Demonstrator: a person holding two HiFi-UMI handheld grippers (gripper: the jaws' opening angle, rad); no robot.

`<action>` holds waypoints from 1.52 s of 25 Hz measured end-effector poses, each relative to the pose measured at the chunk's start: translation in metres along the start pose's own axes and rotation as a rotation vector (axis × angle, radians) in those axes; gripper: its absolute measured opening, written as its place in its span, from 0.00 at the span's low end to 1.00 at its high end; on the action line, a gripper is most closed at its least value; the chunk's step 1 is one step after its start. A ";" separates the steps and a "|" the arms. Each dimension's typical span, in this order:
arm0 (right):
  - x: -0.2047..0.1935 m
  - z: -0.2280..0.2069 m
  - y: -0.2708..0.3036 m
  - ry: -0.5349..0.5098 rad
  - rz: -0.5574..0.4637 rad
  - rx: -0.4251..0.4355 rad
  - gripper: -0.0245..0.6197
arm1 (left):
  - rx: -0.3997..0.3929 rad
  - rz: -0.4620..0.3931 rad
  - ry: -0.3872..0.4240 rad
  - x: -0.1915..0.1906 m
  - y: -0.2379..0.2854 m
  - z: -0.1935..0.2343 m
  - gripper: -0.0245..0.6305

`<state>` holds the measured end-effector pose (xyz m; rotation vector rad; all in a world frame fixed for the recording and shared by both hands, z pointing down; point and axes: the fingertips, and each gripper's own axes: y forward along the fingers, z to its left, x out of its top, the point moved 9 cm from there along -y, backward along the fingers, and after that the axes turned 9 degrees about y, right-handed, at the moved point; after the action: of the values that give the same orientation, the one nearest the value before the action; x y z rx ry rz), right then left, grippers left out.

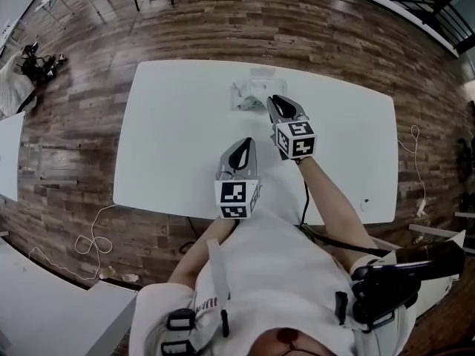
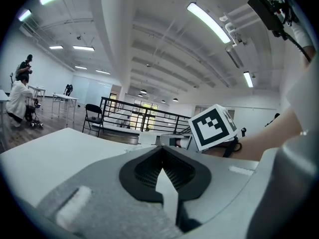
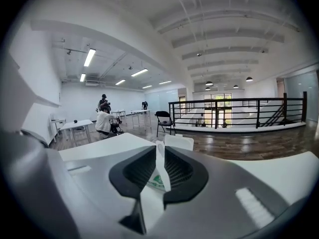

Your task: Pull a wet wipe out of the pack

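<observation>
The wet wipe pack [image 1: 248, 95] lies on the white table [image 1: 171, 139] toward its far edge, and something white stands up from its top. My right gripper [image 1: 273, 101] reaches to the pack's right side. In the right gripper view its jaws stand a narrow gap apart [image 3: 160, 159]; the pack's green label [image 3: 155, 181] and a white tuft [image 3: 159, 148] show through the gap, and I cannot tell whether the pads touch the tuft. My left gripper [image 1: 245, 144] hovers over the table nearer to me, short of the pack, with its tips together [image 2: 162, 154] and nothing between them.
The table's near edge [image 1: 193, 215] runs just in front of me. Cables [image 1: 93, 243] lie on the wood floor at the left. A folding chair [image 3: 163, 121], a railing [image 3: 239, 114] and people at other tables [image 3: 105, 119] are far off.
</observation>
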<state>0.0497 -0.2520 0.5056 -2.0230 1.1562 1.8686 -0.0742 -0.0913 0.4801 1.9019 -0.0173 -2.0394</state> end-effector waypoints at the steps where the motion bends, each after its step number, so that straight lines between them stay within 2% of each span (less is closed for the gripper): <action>1: 0.001 -0.001 0.004 -0.012 0.006 -0.002 0.13 | 0.000 -0.002 0.002 0.001 0.000 0.001 0.04; 12: -0.001 -0.009 0.037 -0.097 0.086 -0.003 0.19 | 0.014 -0.001 -0.008 -0.001 0.003 0.009 0.04; 17: -0.009 -0.014 0.049 -0.101 0.142 0.005 0.25 | 0.016 0.004 -0.007 -0.001 0.005 0.011 0.04; 31: -0.031 -0.018 0.064 -0.170 0.284 0.016 0.27 | 0.005 0.010 0.000 -0.003 0.006 0.007 0.04; 38: -0.031 -0.017 0.066 -0.208 0.314 0.009 0.22 | 0.010 0.017 -0.006 -0.004 0.006 0.008 0.04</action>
<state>0.0247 -0.2947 0.5624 -1.6685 1.4857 2.1473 -0.0804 -0.0978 0.4866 1.8953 -0.0447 -2.0380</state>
